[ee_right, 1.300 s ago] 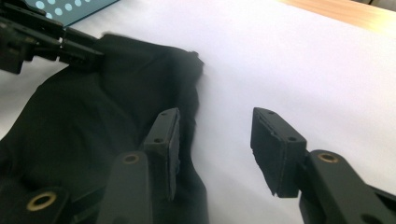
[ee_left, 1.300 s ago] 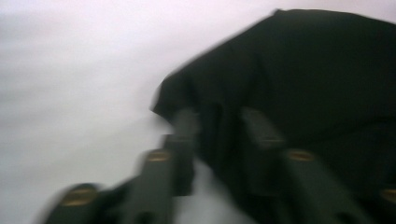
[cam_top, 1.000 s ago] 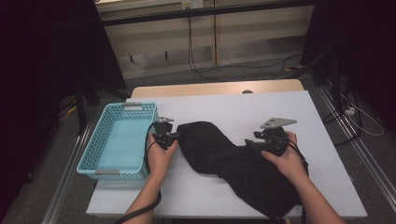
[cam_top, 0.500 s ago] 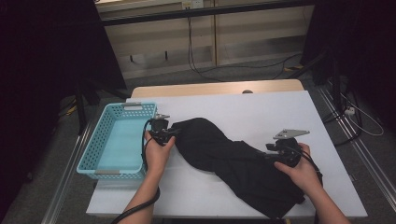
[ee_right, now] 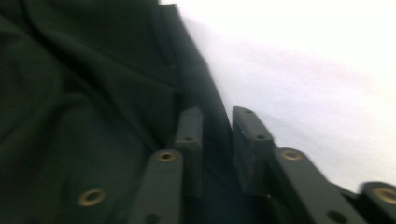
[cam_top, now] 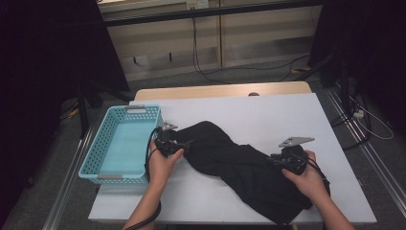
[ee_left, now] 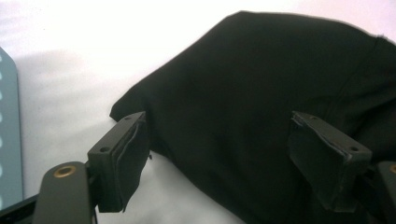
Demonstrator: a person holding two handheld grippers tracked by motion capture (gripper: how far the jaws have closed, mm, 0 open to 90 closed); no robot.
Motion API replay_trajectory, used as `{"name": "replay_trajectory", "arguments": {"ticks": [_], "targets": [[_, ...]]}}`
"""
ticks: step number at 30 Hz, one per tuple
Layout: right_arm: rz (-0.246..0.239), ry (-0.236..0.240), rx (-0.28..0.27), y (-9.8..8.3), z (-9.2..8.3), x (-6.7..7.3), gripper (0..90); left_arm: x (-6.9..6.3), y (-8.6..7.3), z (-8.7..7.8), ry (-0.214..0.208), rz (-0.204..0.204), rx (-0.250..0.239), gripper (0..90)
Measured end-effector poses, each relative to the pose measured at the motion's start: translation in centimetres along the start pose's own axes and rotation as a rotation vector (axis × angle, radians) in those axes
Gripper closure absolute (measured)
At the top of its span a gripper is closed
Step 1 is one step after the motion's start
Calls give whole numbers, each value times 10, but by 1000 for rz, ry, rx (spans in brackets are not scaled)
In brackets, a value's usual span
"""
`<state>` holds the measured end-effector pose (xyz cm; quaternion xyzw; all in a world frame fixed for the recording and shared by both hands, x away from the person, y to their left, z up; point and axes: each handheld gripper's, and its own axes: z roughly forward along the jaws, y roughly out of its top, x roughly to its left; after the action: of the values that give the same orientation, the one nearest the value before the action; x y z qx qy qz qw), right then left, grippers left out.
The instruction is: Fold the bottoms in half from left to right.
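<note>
A black garment (cam_top: 239, 167) lies crumpled across the white table (cam_top: 268, 115), running from the middle toward the near right corner. My left gripper (cam_top: 186, 143) is at the garment's left end. Its jaws have just been opening and now stand wide apart (ee_left: 218, 119), with the black cloth (ee_left: 261, 70) lying between the pads untouched. My right gripper (cam_top: 276, 160) rests on the garment's right side. Its jaws have just been closing and now pinch (ee_right: 217, 114) a fold at the edge of the cloth (ee_right: 84, 93).
A light blue plastic basket (cam_top: 91, 158) stands at the table's left edge, just left of my left hand; its wall (ee_left: 7, 130) also appears in the left gripper view. Bare white tabletop (ee_right: 303, 70) extends beyond the garment to the right and far side.
My right hand has shifted right and nearer to me, sinking onto the garment's right side. The left hand has stayed at the garment's left end.
</note>
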<state>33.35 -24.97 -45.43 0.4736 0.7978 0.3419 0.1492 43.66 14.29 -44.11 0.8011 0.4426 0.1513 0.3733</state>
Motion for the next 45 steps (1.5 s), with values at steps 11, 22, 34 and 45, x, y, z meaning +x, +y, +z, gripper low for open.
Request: {"name": "replay_trajectory", "arguments": {"ticks": [11, 22, 34, 45], "targets": [[22, -9, -27, 10, -2, -18, 900, -6, 2, -3, -32, 16, -13, 206], [62, -130, -72, 16, 8, -50, 852, -8, 1, -3, -40, 32, 0, 198], [64, -67, -94, 0, -34, -28, 723, -8, 2, -6, -40, 47, 2, 192], [-3, -117, 36, -37, -49, -13, 731, -11, 4, -9, -38, 75, 0, 190]]}}
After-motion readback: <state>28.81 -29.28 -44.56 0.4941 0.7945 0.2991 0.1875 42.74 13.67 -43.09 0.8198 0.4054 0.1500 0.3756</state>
